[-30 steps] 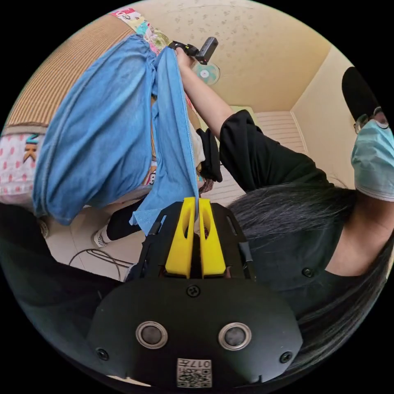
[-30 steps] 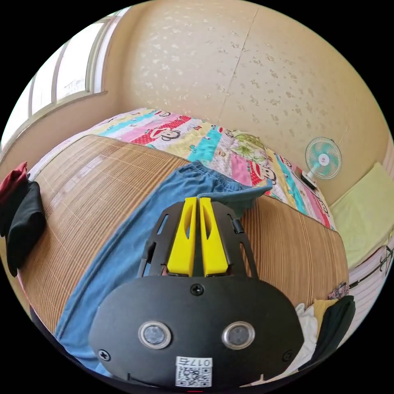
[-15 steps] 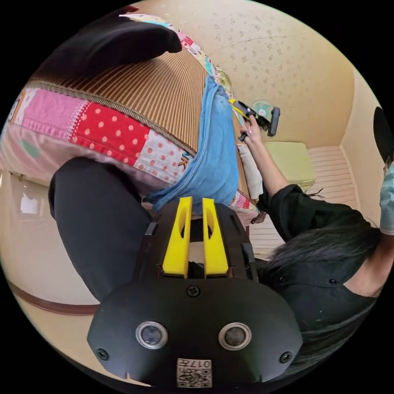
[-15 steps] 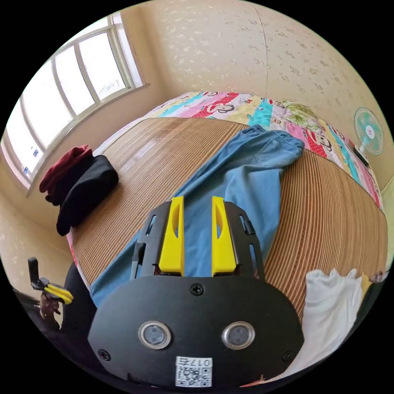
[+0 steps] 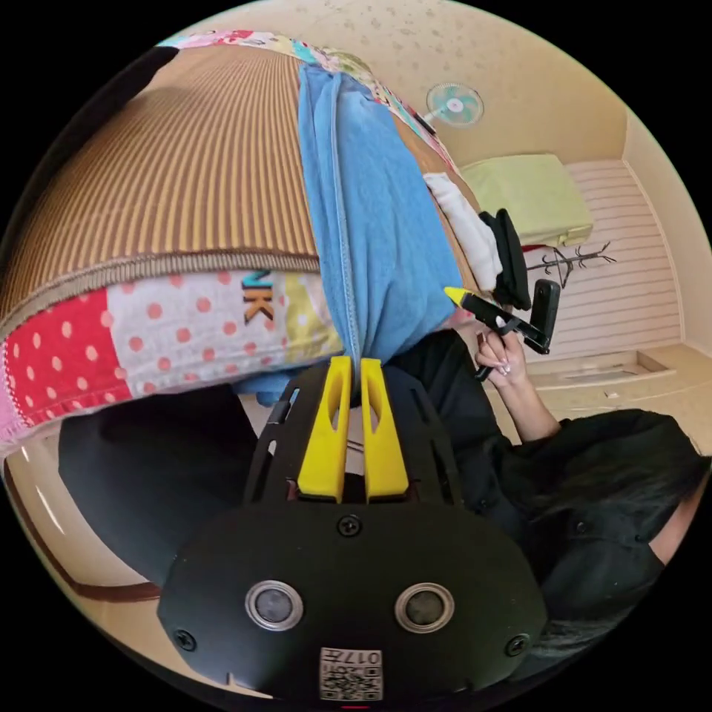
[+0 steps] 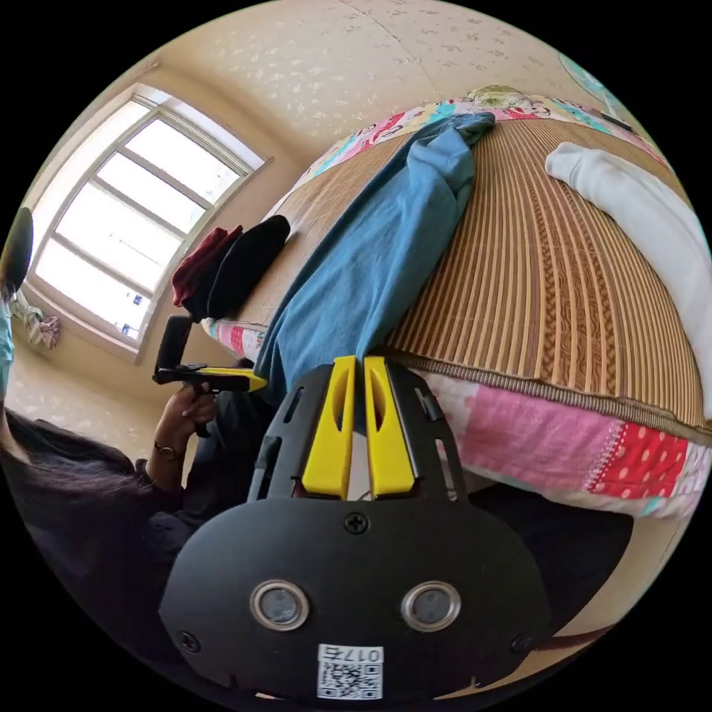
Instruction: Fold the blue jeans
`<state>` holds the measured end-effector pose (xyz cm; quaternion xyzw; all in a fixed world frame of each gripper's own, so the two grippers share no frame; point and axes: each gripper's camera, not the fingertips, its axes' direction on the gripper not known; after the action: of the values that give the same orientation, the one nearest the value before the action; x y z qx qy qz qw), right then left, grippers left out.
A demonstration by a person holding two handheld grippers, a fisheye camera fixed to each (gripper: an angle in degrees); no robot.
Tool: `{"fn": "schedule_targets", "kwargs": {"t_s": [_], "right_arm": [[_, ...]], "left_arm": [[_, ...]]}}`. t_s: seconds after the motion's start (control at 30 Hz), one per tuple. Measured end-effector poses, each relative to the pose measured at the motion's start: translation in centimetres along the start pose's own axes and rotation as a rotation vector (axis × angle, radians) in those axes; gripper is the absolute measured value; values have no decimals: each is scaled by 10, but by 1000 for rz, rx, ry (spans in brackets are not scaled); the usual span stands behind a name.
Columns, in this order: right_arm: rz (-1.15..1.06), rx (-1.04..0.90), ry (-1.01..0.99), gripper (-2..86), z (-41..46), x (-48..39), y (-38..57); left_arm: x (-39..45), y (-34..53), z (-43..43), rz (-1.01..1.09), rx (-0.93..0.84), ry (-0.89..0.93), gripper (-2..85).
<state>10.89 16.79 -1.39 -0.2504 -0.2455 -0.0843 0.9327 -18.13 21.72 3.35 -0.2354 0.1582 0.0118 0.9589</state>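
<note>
The blue jeans (image 5: 371, 215) lie lengthwise on the striped bamboo mat (image 5: 185, 178), legs stacked, with the leg ends hanging over the bed's near edge. My left gripper (image 5: 354, 365) is shut on the hem at the side seam. In the right gripper view the jeans (image 6: 386, 237) run away toward the waist at the far end, and my right gripper (image 6: 358, 363) is shut on the hem's other corner. Each gripper appears in the other's view, held in a hand: the right gripper (image 5: 463, 299) and the left gripper (image 6: 233, 380), both at the hanging leg ends.
A white garment (image 6: 653, 215) and a black one (image 5: 512, 256) lie on the mat to one side of the jeans; dark red and black clothes (image 6: 230, 267) are piled on the other side. A patchwork quilt (image 5: 170, 326) covers the bed edge. The person's dark-clothed body stands close against the bed.
Both grippers were open half a second ago, the right one above the mid-leg. Now both have come down to the hanging leg ends and shut on the hem.
</note>
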Motion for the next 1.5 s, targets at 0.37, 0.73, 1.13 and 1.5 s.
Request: {"fn": "schedule_targets", "kwargs": {"t_s": [0.37, 0.73, 1.13, 1.5], "right_arm": [[46, 121, -48, 72, -91, 54, -38], [139, 43, 94, 128, -57, 80, -105], [193, 88, -328, 45, -82, 132, -95], [226, 13, -355, 86, -80, 150, -77]], "left_arm": [[38, 0, -21, -24, 192, -13, 104], [53, -56, 7, 24, 315, -183, 135], [41, -69, -2, -13, 234, -136, 33], [16, -44, -17, -68, 203, 120, 103]]}}
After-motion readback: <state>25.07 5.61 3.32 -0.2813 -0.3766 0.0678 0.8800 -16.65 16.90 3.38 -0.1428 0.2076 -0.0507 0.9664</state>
